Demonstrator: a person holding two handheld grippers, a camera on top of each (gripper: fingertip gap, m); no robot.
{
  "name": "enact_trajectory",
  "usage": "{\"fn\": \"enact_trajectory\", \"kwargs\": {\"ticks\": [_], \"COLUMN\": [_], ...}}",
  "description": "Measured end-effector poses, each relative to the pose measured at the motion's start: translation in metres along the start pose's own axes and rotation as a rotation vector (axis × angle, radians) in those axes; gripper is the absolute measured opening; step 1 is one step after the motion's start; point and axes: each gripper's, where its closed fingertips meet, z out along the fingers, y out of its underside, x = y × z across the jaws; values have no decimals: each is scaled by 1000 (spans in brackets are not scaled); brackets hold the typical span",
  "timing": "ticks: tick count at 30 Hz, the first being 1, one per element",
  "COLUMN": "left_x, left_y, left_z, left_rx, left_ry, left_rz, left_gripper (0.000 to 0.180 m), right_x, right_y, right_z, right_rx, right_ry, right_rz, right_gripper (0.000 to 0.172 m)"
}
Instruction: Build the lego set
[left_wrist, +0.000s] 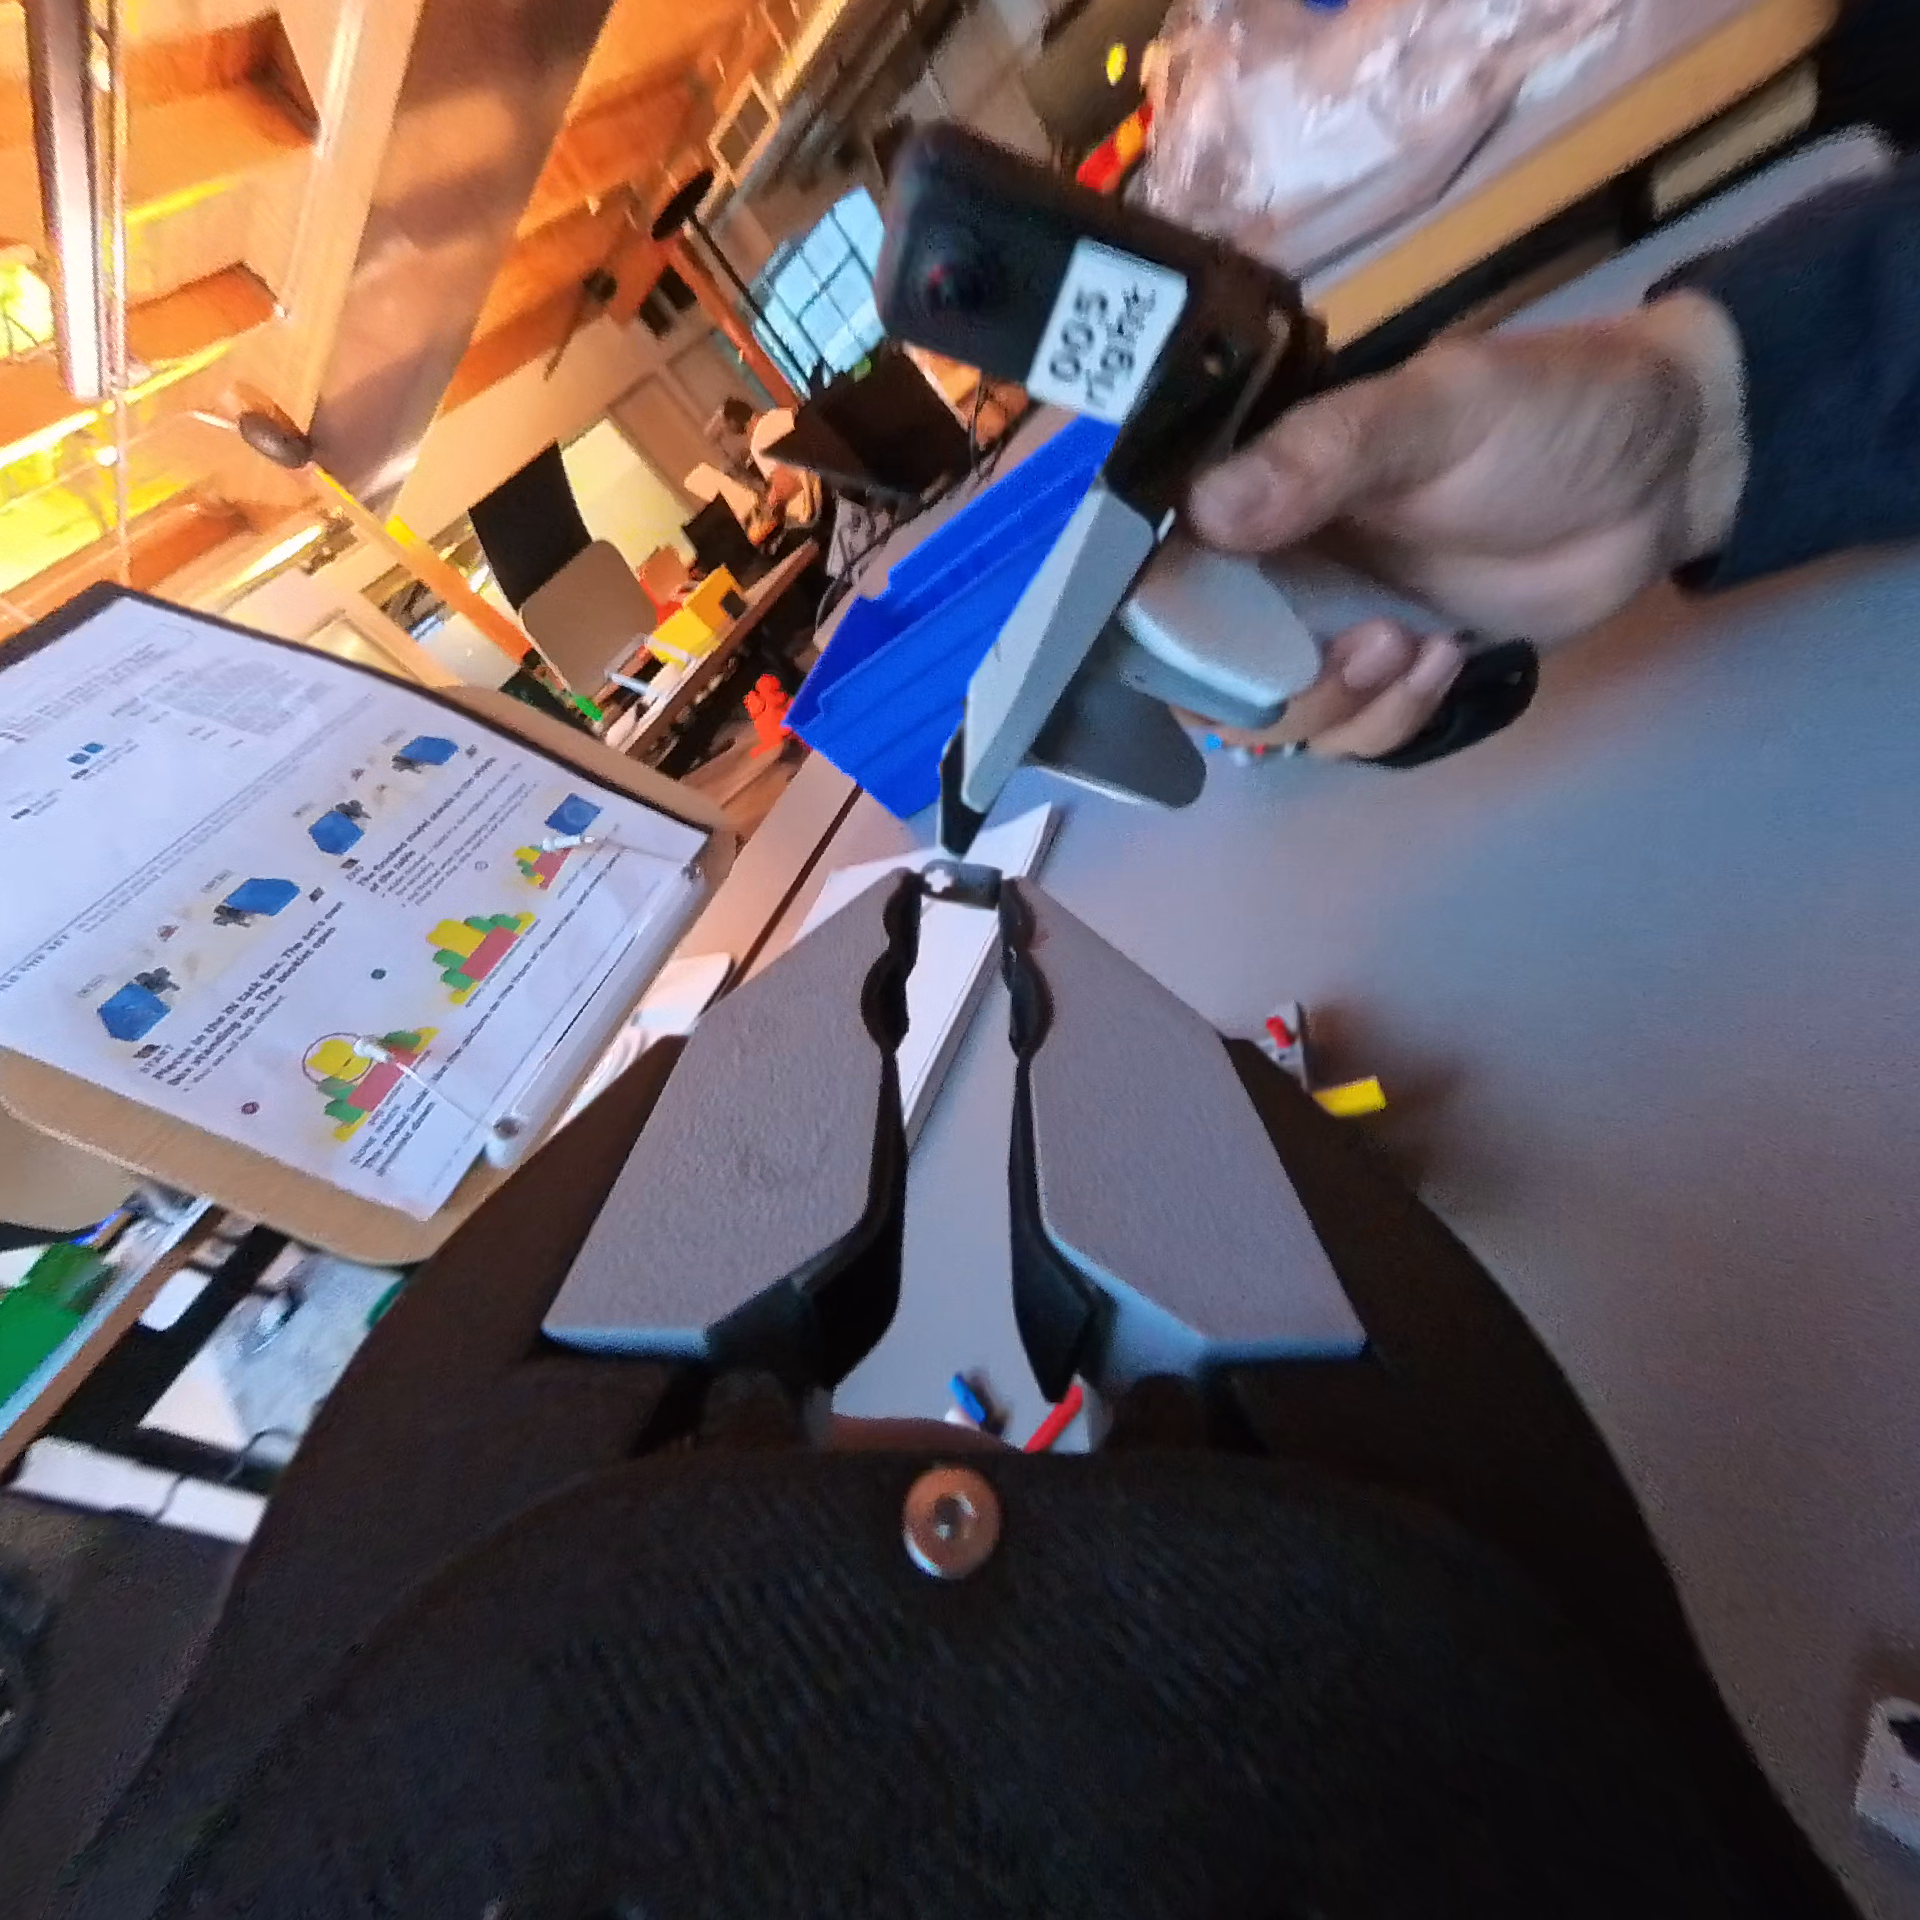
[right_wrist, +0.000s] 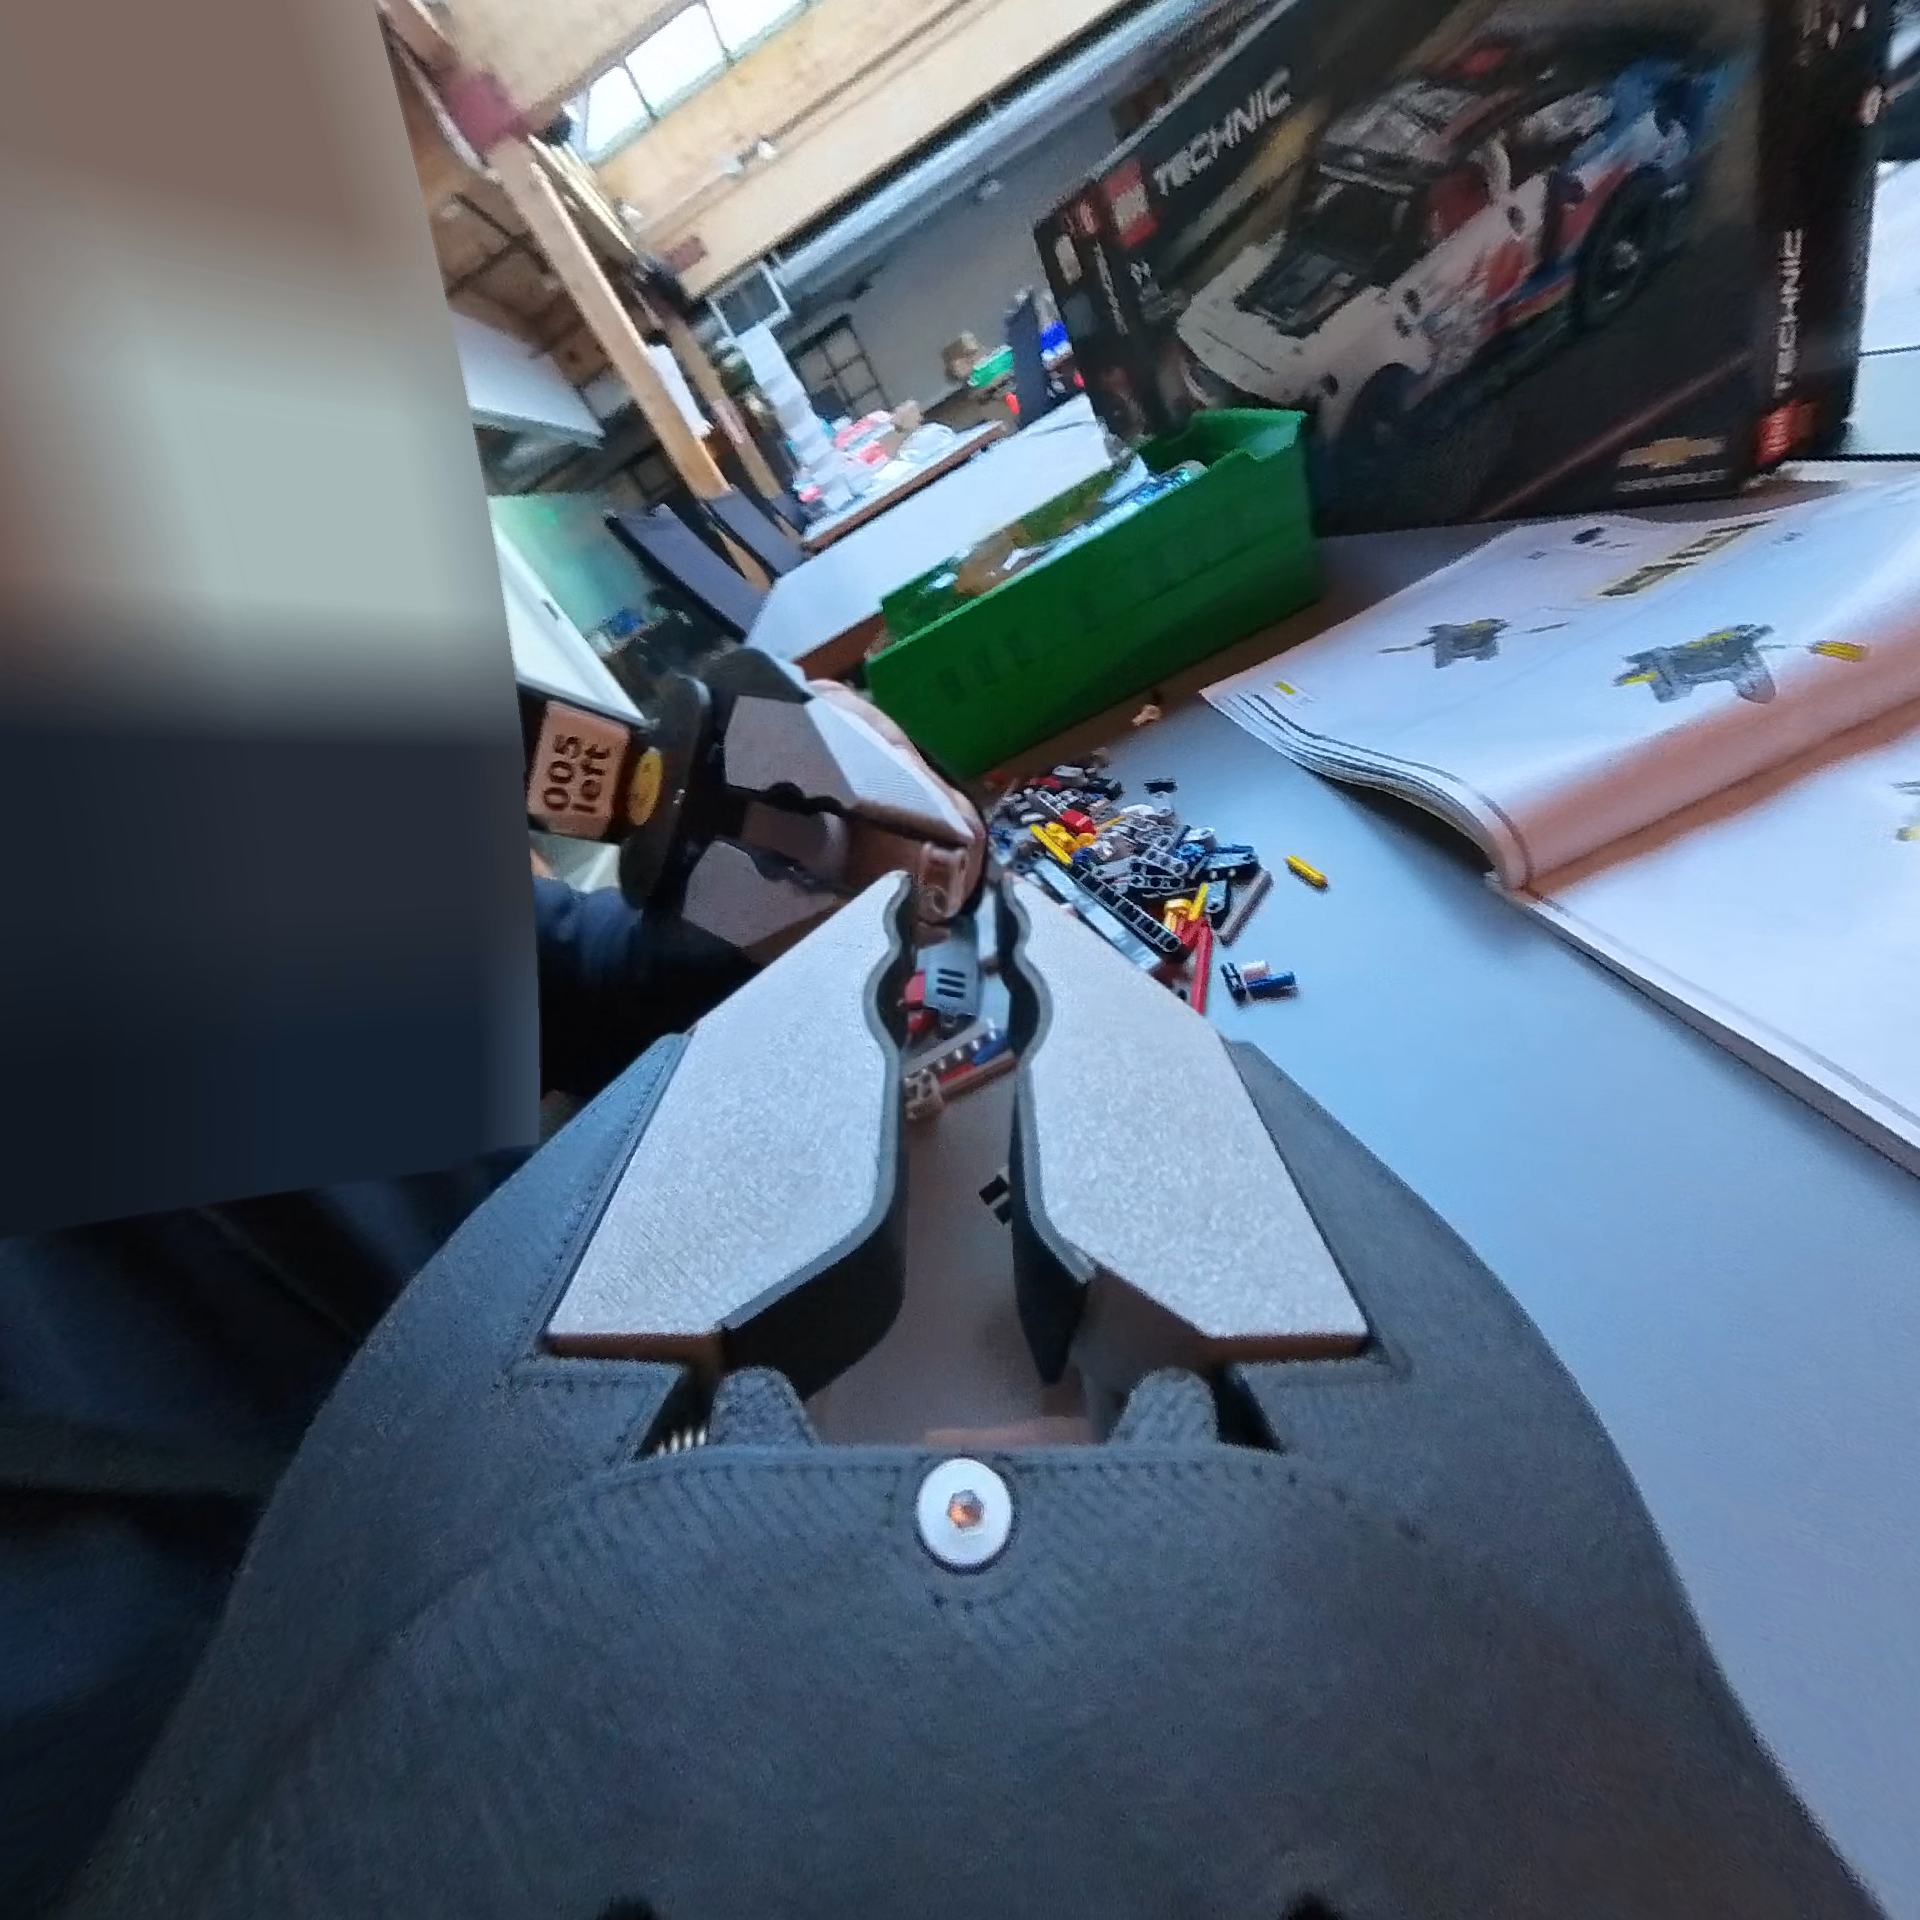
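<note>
Left wrist view shows my left hand-held gripper (left_wrist: 954, 881) clenched on a small grey connector piece (left_wrist: 961, 883), pinched across its ends at the very fingertips, above the grey bench (left_wrist: 1558, 935). It looks light, rigid and slick, so easily twisted out. My right hand-held gripper (left_wrist: 961, 831) angles down, tips just beside that piece; I cannot tell whether it grips anything. A hand (left_wrist: 1455, 488) wraps its handle.

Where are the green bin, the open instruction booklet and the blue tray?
green bin (right_wrist: 1091, 613), right wrist view, its front wall.
open instruction booklet (right_wrist: 1621, 665), right wrist view, left page.
blue tray (left_wrist: 914, 665), left wrist view, its side wall.
</note>
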Motion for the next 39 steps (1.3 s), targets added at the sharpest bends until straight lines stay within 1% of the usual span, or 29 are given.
{"fn": "enact_trajectory", "kwargs": {"ticks": [4,6,9,13,16,19,22,25,30,33,36,39], "left_x": [4,2,1,3,6,11,14,18,21,21,21,21], "left_y": [12,14,15,15,9,0,-1,5,8,13,15,17], "left_z": [4,3,2,3,1,-1,1,3,4,7,8,9], "left_rx": [-90,-106,-118,-119,-80,-26,-21,-49,-54,-75,-84,-96], "left_ry": [-2,-17,-25,-24,-22,-16,-11,1,8,11,13,4], "left_rz": [21,31,45,66,91,117,124,138,126,99,83,96], "left_gripper": [12,12,12,12,12,12,12,13,12,12,12,18], "right_x": [4,10,11,8,-1,-8,-9,-4,-1,4,7,14], "right_y": [7,12,13,18,18,17,20,26,29,30,31,30], "right_z": [11,13,14,17,15,10,11,11,10,9,10,10], "right_rx": [-73,-102,-103,-104,-66,-32,-36,-52,-37,-46,-38,-23], "right_ry": [83,147,162,112,8,-89,-104,-45,-14,42,71,119], "right_rz": [-46,-72,-79,-52,-10,36,21,-55,-86,-134,-135,-119], "right_gripper": [9,9,8,6,8,6,7,5,6,5,5,5]}}
